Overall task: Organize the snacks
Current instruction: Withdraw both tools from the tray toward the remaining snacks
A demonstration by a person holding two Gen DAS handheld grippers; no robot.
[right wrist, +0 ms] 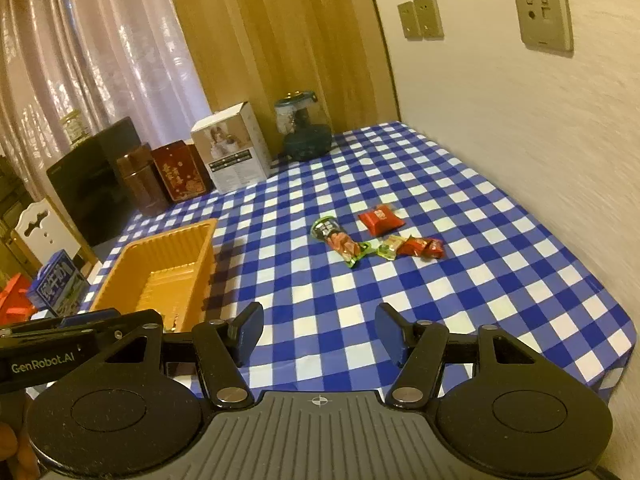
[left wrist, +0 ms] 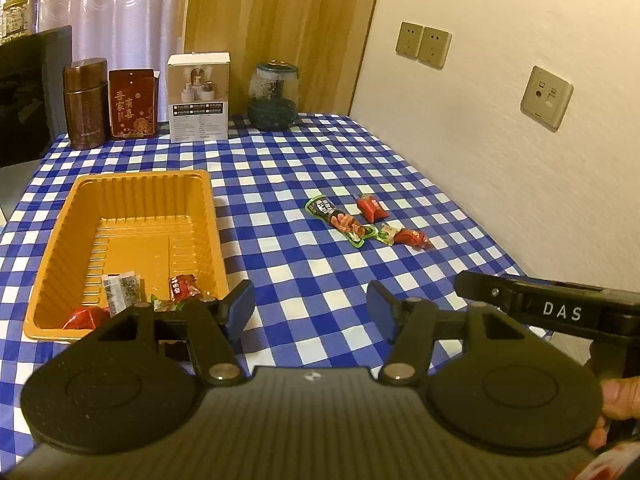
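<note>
snacks lie in two groups on the checked tablecloth (left wrist: 280, 168): some already in the orange tray (left wrist: 140, 188) near the table's left edge, four loose packets toward the wall-side edge, among them a long green packet (left wrist: 340, 220) and a red packet (left wrist: 372, 208). the sorting looks partway done; next, one gripper must reach a loose packet and close on it. the left gripper (left wrist: 310, 306) and right gripper (right wrist: 319, 332) hover over the near edge, jaws about half open, empty, touching nothing.
</note>
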